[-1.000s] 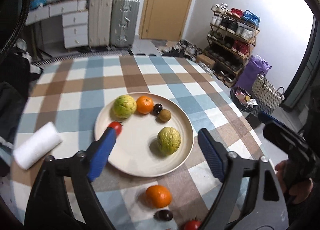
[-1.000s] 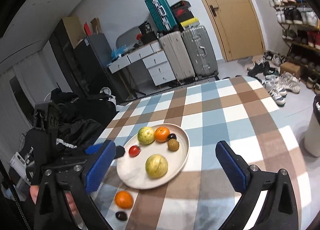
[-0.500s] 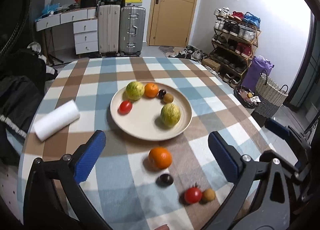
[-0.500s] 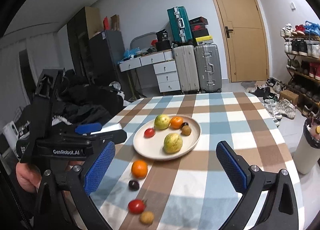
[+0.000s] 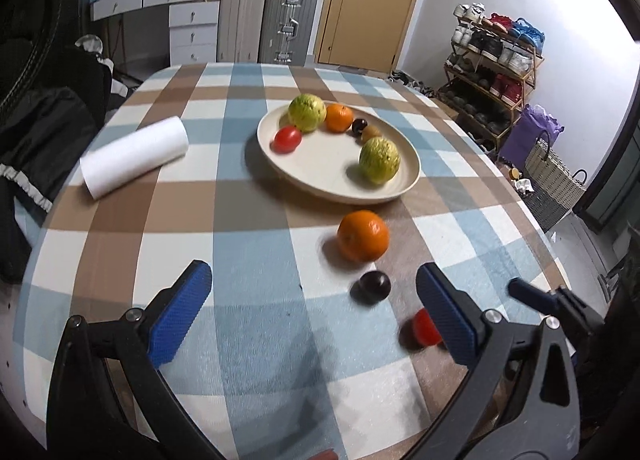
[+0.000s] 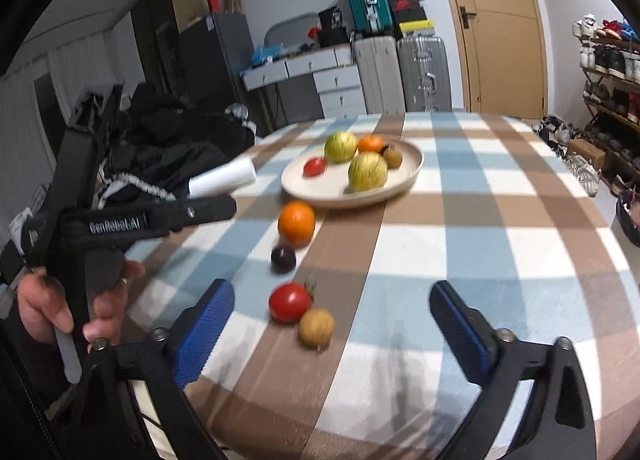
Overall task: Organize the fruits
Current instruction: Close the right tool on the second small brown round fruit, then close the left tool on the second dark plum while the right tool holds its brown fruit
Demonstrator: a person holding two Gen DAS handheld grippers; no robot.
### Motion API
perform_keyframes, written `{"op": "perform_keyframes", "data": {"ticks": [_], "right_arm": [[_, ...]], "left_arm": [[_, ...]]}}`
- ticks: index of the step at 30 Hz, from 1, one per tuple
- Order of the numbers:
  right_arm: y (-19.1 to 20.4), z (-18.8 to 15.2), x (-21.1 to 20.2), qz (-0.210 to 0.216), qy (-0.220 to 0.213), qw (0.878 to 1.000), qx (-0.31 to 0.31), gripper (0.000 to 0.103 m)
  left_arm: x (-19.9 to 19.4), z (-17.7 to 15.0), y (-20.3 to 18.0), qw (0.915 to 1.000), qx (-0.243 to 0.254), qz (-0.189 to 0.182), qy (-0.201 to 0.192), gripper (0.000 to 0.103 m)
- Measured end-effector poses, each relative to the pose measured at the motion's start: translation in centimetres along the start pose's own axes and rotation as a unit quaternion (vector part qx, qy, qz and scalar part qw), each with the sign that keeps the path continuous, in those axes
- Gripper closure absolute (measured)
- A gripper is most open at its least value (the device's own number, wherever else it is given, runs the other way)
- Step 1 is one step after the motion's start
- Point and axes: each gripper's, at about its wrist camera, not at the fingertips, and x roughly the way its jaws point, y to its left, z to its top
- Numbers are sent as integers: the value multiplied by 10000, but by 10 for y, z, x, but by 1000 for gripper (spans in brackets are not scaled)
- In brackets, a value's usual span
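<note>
A cream plate [image 5: 320, 175] [image 6: 312, 189] on the checked tablecloth holds two green-yellow fruits, an orange, a tomato, a dark plum and a small brown fruit. In front of the plate lie a loose orange [image 5: 363, 235] [image 6: 296, 222], a dark plum [image 5: 374, 286] [image 6: 283, 258], a tomato [image 5: 425, 328] [image 6: 289, 302] and a small brown fruit [image 6: 316, 327]. My left gripper [image 5: 312, 316] is open and empty, hovering near the loose fruits. My right gripper [image 6: 332, 332] is open and empty, with the tomato and brown fruit between its fingers' line of sight.
A white paper roll [image 5: 134, 155] [image 6: 222, 178] lies left of the plate. Black clothing is piled off the table's left edge [image 5: 36, 131]. Suitcases, drawers, a door and a shoe rack [image 5: 496, 71] stand behind. The left gripper's body shows in the right wrist view [image 6: 120, 223].
Both grippers have pulled back from the plate toward the table's near edge and dropped lower. The loose orange, plum, tomato and brown fruit now sit close in front of the fingers.
</note>
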Motion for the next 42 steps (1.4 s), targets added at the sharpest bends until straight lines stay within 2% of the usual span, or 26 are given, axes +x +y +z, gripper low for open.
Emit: {"op": "perform_keyframes", "data": {"ticks": [4, 6, 13, 15, 18, 24, 33, 37, 39, 42], "right_arm": [[7, -5, 10, 18, 110, 9999, -107, 24], [9, -6, 13, 66, 116, 9998, -165, 35], [6, -10, 25, 204, 341, 9992, -47, 54], [4, -12, 28, 232, 402, 9989, -31, 67], [2, -14, 30, 242, 460, 9986, 17, 78], [-5, -14, 27, 380, 393, 9983, 189, 79], [-14, 0, 17, 274, 90, 9993, 249, 79], [-18, 7, 12, 263, -19, 9993, 264, 79], [-19, 10, 12, 194, -56, 9996, 197, 79], [-21, 13, 12, 181, -79, 9997, 156, 79]], "left_arm": [[3, -2, 0, 10000, -5, 10, 35, 1], [4, -1, 1, 10000, -29, -2, 54, 1], [12, -2, 4, 9998, -73, -7, 170, 1], [14, -2, 5, 9998, -81, 8, 195, 1], [17, -2, 6, 9997, -91, 21, 229, 1], [28, 0, 5, 9992, -77, -84, 374, 1], [54, 2, -7, 9973, 127, -185, 701, 1], [60, 2, -18, 9970, 378, -128, 665, 1], [63, 3, -21, 9966, 426, -241, 667, 2], [65, 4, -24, 9958, 445, -406, 689, 14]]}}
